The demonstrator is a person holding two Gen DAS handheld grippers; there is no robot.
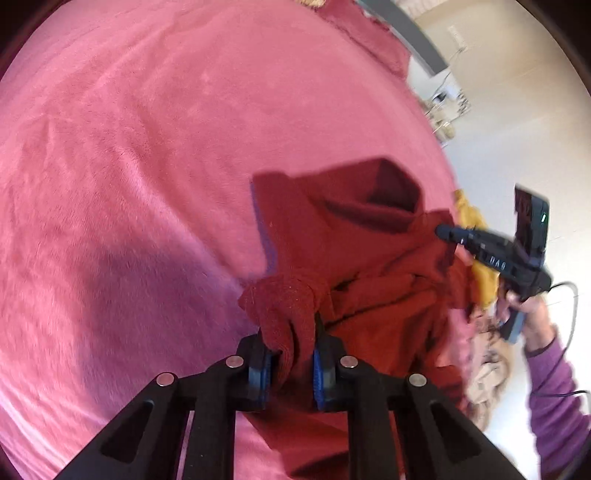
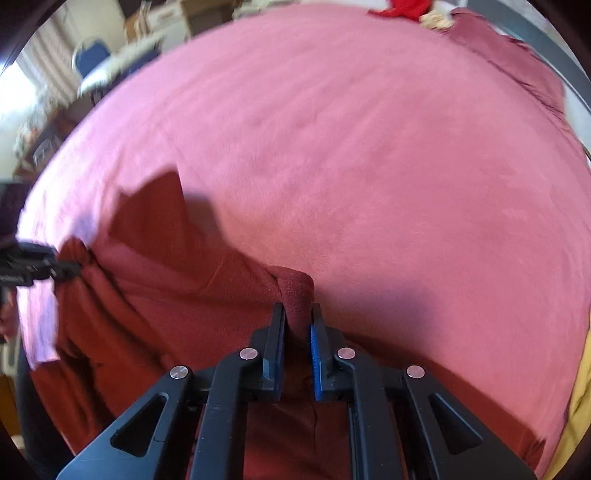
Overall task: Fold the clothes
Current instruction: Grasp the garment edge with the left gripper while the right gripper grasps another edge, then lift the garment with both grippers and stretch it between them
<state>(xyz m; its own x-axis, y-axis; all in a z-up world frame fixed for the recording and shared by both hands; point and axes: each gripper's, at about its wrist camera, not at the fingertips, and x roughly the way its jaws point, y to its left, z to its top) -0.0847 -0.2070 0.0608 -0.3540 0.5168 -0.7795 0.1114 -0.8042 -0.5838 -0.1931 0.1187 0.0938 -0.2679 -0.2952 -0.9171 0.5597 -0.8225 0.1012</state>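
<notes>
**While both jaws pinch it, the red garment hangs slack between them**

With a bunched knot of knit cloth clamped in my left gripper [image 1: 291, 354], its jaws pressed in on a thick wad, I have one end of the dark red garment [image 1: 369, 258] right at my fingertips. My right gripper [image 2: 298, 332] has its jaws closed on a narrower fold of the same cloth, a rolled edge standing up between the blue pads [image 2: 315, 354].

From the left jaws the garment runs off to the right toward the other gripper; from the right jaws it runs off to the left. So its long axis lies across me, from one grip to the other, and neither hand is the nearer: each has its own end. Between the grips the cloth sags in loose creases rather than pulled flat, with a pocket-like opening gaping on the far side. I judge that the next move depends on that slack.

Under it all lies the pink plush blanket [image 1: 155, 155] of the bed, broad and bare beyond the garment. Just past my right hand [image 1: 532, 306] sits a mustard-yellow piece of clothing [image 1: 480, 273] at the bed's edge, close enough to get dragged along. Farther off, at the bed's far end, lies a maroon cloth [image 2: 524, 70] and a bright red item [image 2: 402, 9], both well apart.
</notes>
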